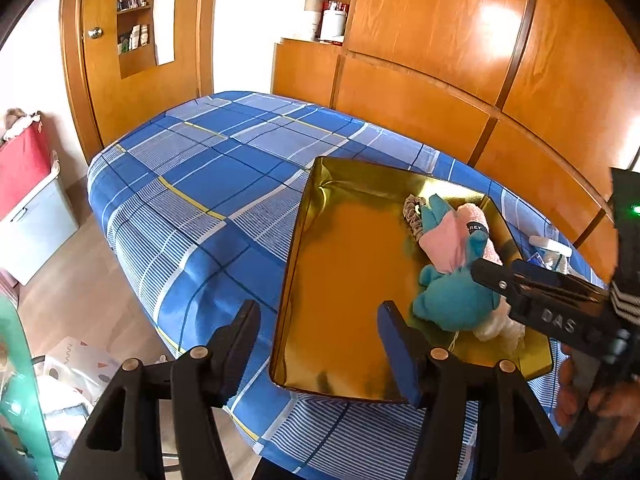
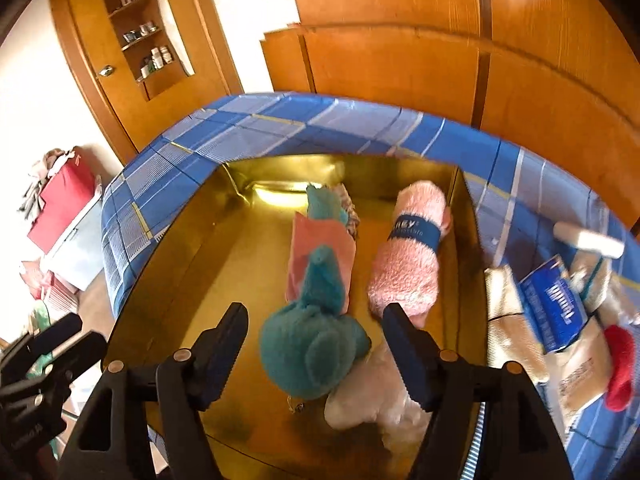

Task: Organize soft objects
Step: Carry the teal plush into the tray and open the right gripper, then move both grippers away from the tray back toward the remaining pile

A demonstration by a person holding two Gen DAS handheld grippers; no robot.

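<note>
A shiny gold tray (image 1: 340, 264) (image 2: 208, 248) lies on the blue plaid bed. In it lie a teal plush toy (image 1: 452, 300) (image 2: 316, 340) with a pink body, a rolled pink towel (image 2: 412, 260) (image 1: 480, 220) with a blue band, a white fluffy item (image 2: 372, 400) (image 1: 500, 328) and a patterned scrunchie (image 1: 414, 216). My right gripper (image 2: 316, 344) is open and empty, its jaws either side of the teal plush, just above it. It shows in the left wrist view (image 1: 484, 272) too. My left gripper (image 1: 320, 340) is open and empty over the tray's near left edge.
On the bed right of the tray lie a blue packet (image 2: 556, 304), beige cloths (image 2: 508, 320), a red soft item (image 2: 620, 368) and a white roller (image 2: 588, 240). Wooden wardrobe panels (image 1: 440, 80) stand behind. A red box (image 1: 20, 168) and floor clutter sit left.
</note>
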